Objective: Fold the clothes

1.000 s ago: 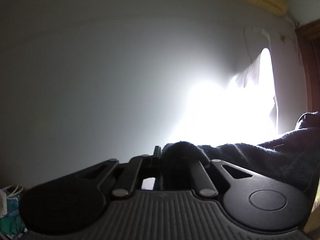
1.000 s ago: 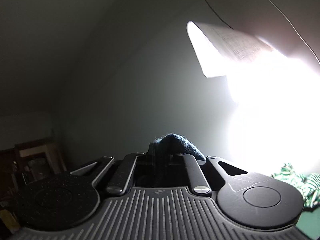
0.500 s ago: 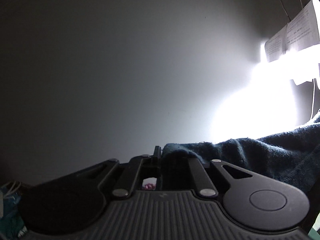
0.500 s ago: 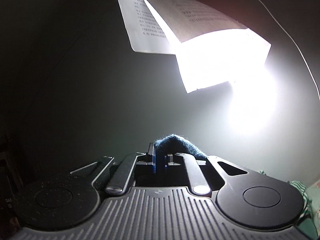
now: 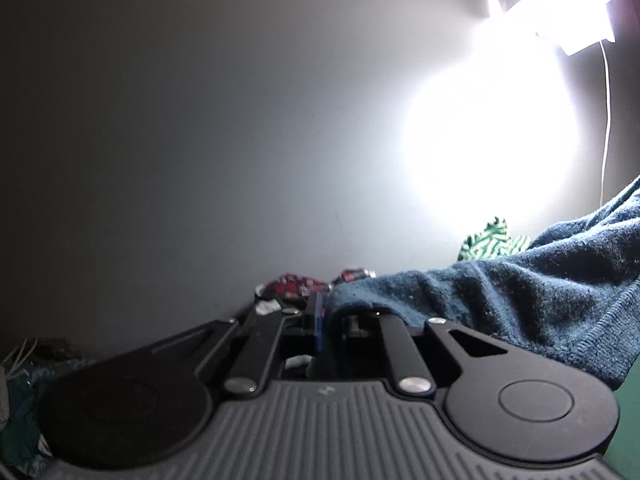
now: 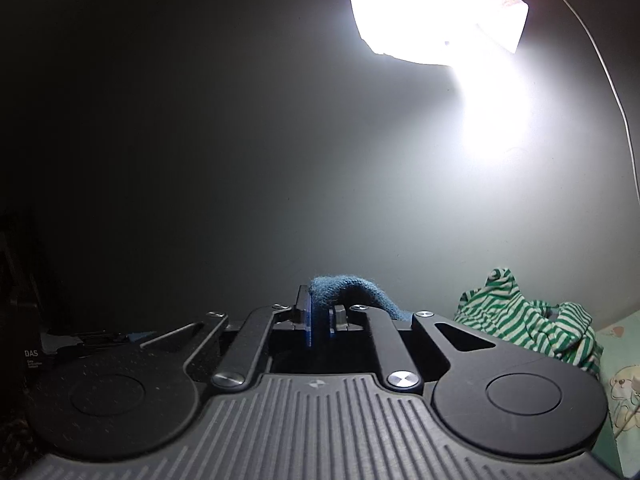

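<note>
**Both grippers pinch the teal knit, held up toward the wall**

Your left gripper (image 5: 326, 312) is pressed together on an edge of the teal sweater (image 5: 520, 292), a fuzzy, thick knit with a ribbed hem; the cloth drapes away to the right of the jaws and fills that lower corner. Your right gripper (image 6: 320, 312) is clamped on a small rounded fold of the same sweater (image 6: 344, 288), which humps over the blue fingertips (image 6: 307, 320).

Beyond the sweater lies a crumpled green-and-white striped garment (image 6: 520, 320), and behind the left gripper a red patterned cloth (image 5: 292, 286). Above the sweater a plain grey wall (image 5: 200, 120) carries harsh glare (image 5: 492, 140), a lit paper sheet (image 6: 440, 12) and a thin white cord (image 5: 605, 120).
</note>
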Motion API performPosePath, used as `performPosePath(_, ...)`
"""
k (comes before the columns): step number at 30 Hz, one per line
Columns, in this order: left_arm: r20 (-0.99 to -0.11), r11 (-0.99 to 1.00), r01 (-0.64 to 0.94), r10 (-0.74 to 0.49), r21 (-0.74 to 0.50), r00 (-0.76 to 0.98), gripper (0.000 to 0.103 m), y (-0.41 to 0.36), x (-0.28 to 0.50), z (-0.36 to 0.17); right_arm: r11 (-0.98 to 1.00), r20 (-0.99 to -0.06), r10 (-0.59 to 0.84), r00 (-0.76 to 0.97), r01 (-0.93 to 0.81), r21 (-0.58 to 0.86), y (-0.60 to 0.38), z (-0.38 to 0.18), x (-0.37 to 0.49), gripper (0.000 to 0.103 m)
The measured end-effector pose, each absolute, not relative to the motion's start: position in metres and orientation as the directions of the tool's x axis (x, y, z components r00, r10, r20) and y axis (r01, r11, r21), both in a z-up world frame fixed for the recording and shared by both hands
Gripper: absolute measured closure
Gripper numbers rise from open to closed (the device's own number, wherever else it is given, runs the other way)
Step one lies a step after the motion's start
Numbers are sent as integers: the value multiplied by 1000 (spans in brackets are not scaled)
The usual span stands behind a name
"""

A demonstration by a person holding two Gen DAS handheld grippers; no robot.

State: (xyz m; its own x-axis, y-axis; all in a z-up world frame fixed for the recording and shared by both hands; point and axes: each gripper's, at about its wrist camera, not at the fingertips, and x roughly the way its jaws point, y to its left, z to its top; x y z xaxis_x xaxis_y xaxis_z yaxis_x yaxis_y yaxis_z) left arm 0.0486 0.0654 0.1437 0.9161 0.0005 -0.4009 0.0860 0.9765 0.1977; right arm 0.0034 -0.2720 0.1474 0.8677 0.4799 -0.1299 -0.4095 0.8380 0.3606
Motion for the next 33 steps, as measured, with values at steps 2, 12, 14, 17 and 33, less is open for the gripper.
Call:
performPosePath(2, -446, 966, 115, 1, 233, 895, 92, 58, 32, 118, 831, -179, 503, 845, -417, 369, -272, 130, -14, 95)
performPosePath(12, -723, 931, 294, -48, 218, 689, 87, 83, -78, -17, 830, -546, 538, 642, -294, 473, -268, 18, -66, 95)
performPosePath(14, -757, 927, 312, -49, 208, 652, 87, 84, -87, -30, 835, -599, 536, 595, -272, 477, -262, 4, -70, 95)
performPosePath(17, -795, 917, 343, -49, 205, 605, 86, 82, -103, -51, 854, -676, 517, 525, -264, 448, -253, -12, -84, 95)
performPosePath(33, -792, 906, 351, -28, 238, 610, 64, 114, -149, -39, 901, -788, 433, 437, -203, 383, -289, -28, -102, 64)
